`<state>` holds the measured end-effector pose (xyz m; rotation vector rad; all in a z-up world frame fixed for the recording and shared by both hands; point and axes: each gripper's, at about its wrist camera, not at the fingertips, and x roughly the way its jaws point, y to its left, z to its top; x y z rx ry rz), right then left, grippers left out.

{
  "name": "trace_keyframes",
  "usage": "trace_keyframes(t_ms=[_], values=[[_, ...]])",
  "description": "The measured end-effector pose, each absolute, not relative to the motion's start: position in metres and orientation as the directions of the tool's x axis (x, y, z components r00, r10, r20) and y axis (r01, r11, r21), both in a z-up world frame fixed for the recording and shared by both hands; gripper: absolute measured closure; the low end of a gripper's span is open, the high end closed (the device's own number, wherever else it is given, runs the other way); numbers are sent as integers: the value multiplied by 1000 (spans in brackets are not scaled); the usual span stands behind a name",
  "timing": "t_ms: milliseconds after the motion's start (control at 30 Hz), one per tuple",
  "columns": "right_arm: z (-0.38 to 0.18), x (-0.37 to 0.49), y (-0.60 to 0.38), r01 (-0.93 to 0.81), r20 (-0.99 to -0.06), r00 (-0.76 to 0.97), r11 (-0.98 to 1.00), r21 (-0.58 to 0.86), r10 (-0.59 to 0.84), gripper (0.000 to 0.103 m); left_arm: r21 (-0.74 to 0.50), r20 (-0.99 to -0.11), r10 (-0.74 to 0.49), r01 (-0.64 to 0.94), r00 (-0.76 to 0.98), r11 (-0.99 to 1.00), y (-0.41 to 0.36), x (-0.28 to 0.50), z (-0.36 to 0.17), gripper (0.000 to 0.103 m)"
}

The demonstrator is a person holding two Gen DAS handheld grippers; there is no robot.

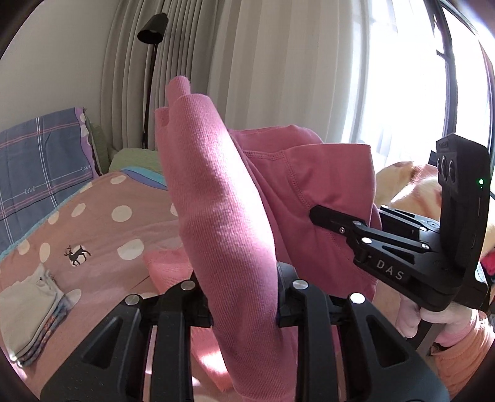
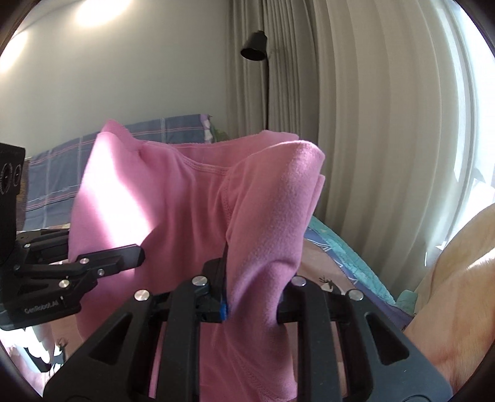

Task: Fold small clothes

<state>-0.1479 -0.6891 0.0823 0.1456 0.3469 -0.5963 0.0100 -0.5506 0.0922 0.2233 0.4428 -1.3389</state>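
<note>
Left wrist view: the left gripper (image 1: 244,297) is clamped on a thick bunched fold of the pink garment (image 1: 216,201), which rises straight ahead from between its jaws and is held in the air above the bed. To the right of this gripper, the right gripper (image 1: 337,221) reaches in sideways, its visible finger lying against the same garment near a stitched seam; a hand (image 1: 433,318) holds its handle. Below and left of the left gripper, a stack of folded clothes (image 1: 31,312) lies on the polka-dot bedspread (image 1: 102,222). Further ahead to the left stand a plaid pillow (image 1: 37,160) and a black floor lamp (image 1: 153,29) against curtains (image 1: 247,62).

Right wrist view: the right gripper (image 2: 252,297) is closed on another bunch of the pink garment (image 2: 185,201), which drapes up and over ahead of it. To its left, the left gripper (image 2: 123,258) enters from the side, one finger against the cloth. The floor lamp (image 2: 255,46) stands ahead, beyond the garment.
</note>
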Motion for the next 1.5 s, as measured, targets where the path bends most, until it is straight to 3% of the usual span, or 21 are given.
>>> trace_keyframes(t_ms=[233,300,333,367,433,500,567,667,733,800,867,967,1067,1233,1500], values=[[71,-107,-718,611,-406,726,792,8,-555,84,-115,-471,-864,958,178,261,-587,46,68,77],[61,-93,-727,621,-427,709,784,-1,-562,82,-110,-507,-839,951,196,289,-601,60,54,68],[53,-84,-734,627,-441,701,779,6,-560,76,-97,-536,-813,940,228,327,-608,70,42,64],[45,-76,-741,639,-457,688,769,13,-564,64,-85,-565,-783,925,261,370,-613,80,31,59],[22,-63,-765,695,-512,627,719,27,-587,55,-95,-615,-732,895,292,436,-611,100,6,59],[0,-64,-778,725,-566,603,682,95,-563,56,-135,-637,-725,888,263,440,-601,112,-10,59],[-25,-73,-783,713,-606,630,670,205,-485,56,-124,-646,-722,898,249,421,-588,115,-26,51],[-52,-85,-765,686,-628,639,699,202,-445,56,-102,-628,-736,911,253,400,-568,107,-33,47],[-60,-95,-747,669,-616,644,724,166,-454,56,-98,-631,-737,917,244,387,-555,100,-34,47],[-66,-107,-722,633,-594,673,760,151,-442,46,-64,-621,-743,928,252,368,-540,88,-35,44],[-66,-123,-690,548,-540,749,817,179,-384,14,-40,-602,-753,931,266,362,-524,81,-39,43],[-66,-155,-647,528,-428,808,820,222,-405,4,-39,-586,-764,932,271,361,-497,65,-45,38],[-65,-177,-624,572,-381,804,771,282,-457,2,-29,-568,-765,922,303,386,-472,48,-46,25],[-56,-188,-589,648,-418,727,745,158,-544,2,14,-517,-773,906,368,423,-436,3,-26,17],[-32,-210,-553,643,-398,736,749,160,-547,2,71,-416,-768,859,487,507,-387,-49,3,5]])
